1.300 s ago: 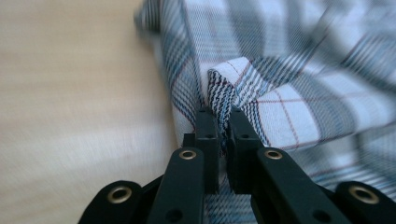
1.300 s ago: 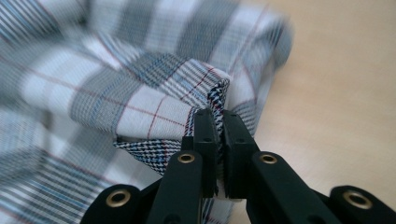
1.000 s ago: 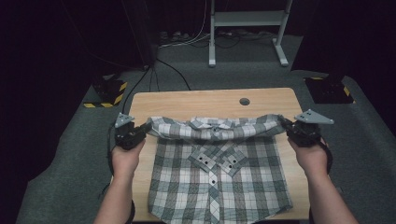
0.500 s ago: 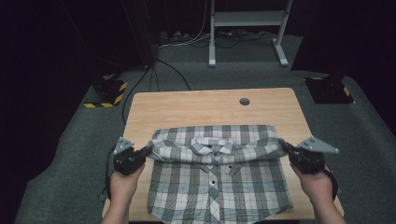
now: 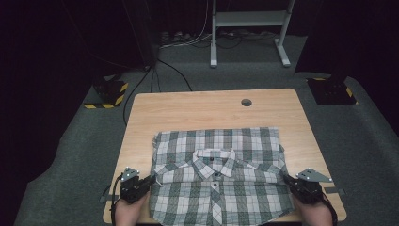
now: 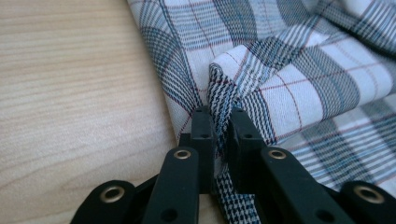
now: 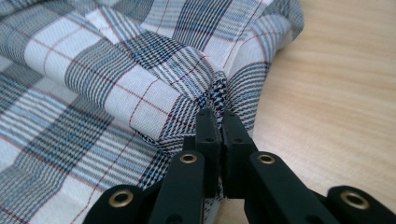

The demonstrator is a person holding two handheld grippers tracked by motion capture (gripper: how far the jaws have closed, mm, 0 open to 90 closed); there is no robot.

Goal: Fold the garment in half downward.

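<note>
A grey-and-white plaid shirt (image 5: 221,179) lies folded on the near half of the wooden table (image 5: 197,110), collar up and buttoned. At its left edge my left gripper (image 5: 151,179) is shut on a pinched fold of the cloth; in the left gripper view the jaws (image 6: 220,122) clamp a narrow ridge of shirt (image 6: 299,88) just above the tabletop (image 6: 70,93). My right gripper (image 5: 288,179) is shut on the shirt's right edge in the same way. In the right gripper view its jaws (image 7: 215,122) squeeze a fold of the shirt (image 7: 93,70) beside bare wood (image 7: 336,102).
A round cable hole (image 5: 246,102) sits near the table's far edge. Behind the table stand a white desk frame (image 5: 213,42), cables on the grey carpet, and two black blocks with yellow stripes (image 5: 109,89) (image 5: 331,89) on either side.
Both hands have come down and towards the near edge with the shirt's shoulders. The raised upper part of the shirt now lies folded flat on the table.
</note>
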